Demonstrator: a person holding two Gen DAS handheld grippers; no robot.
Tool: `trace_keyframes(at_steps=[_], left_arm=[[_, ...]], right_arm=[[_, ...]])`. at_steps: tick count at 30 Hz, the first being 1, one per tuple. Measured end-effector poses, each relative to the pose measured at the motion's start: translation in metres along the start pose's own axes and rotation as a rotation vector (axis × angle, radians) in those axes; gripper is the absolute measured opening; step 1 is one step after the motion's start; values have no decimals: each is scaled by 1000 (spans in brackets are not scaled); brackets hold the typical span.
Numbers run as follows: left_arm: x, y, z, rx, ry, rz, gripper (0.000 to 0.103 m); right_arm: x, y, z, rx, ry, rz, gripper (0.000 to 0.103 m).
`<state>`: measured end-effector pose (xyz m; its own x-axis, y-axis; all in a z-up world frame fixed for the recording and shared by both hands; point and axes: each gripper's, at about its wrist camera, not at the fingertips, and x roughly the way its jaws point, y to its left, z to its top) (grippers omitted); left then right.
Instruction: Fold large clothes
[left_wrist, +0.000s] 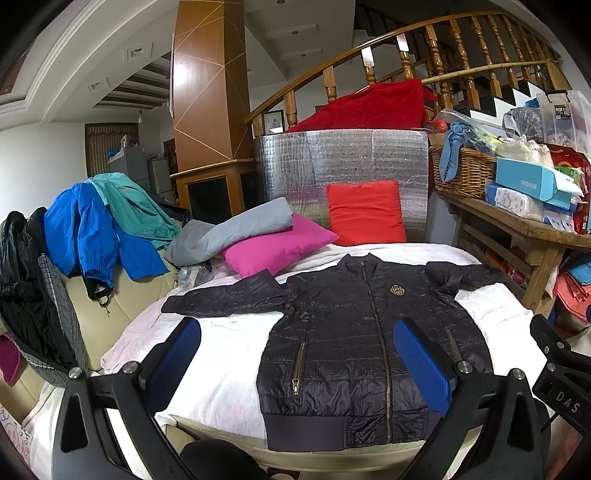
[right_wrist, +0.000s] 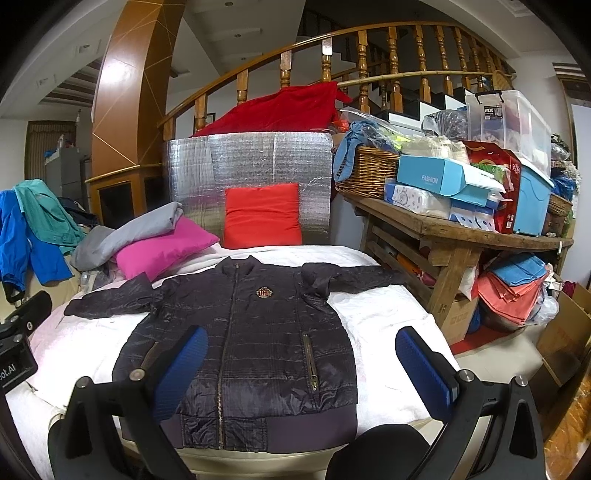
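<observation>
On the white fleecy blanket (left_wrist: 229, 369) in front of me lies the dark quilted jacket (left_wrist: 343, 343), flat, front up, zipped, both sleeves spread out sideways, ribbed hem nearest me. It's shiny puffy stuff with stitched rows, two zip pockets and one gold crest badge (right_wrist: 265, 292) on the chest. Going left to right: a pile of coats over the sofa arm, one glossy black, one blue jacket (left_wrist: 92, 236) and one teal jacket (left_wrist: 129, 206), then a folded grey cloth (left_wrist: 229, 230) resting on one pink pillow (left_wrist: 275, 245), then one square red cushion (left_wrist: 365, 212) leaning on a crinkly silver foil panel (left_wrist: 343, 158), then a rough wooden bench (right_wrist: 454, 232) with one wicker basket (right_wrist: 365, 171) and boxes. My left gripper (left_wrist: 295, 365) is spread wide above the jacket, holding nothing; my right gripper (right_wrist: 301, 369) likewise, its ribbed blue pads (right_wrist: 424, 369) apart.
</observation>
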<state>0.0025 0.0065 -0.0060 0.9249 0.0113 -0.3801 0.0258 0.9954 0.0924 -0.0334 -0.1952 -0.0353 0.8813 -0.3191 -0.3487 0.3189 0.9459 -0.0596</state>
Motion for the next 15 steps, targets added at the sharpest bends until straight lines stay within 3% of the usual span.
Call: trace_keyframes(at_steps=[9, 15], left_arm=[[19, -6, 4, 48, 31, 12, 103], [63, -19, 9, 41, 53, 13, 103]], right_arm=[[16, -4, 5, -5, 20, -24, 103], [53, -5, 11, -7, 65, -44, 103]])
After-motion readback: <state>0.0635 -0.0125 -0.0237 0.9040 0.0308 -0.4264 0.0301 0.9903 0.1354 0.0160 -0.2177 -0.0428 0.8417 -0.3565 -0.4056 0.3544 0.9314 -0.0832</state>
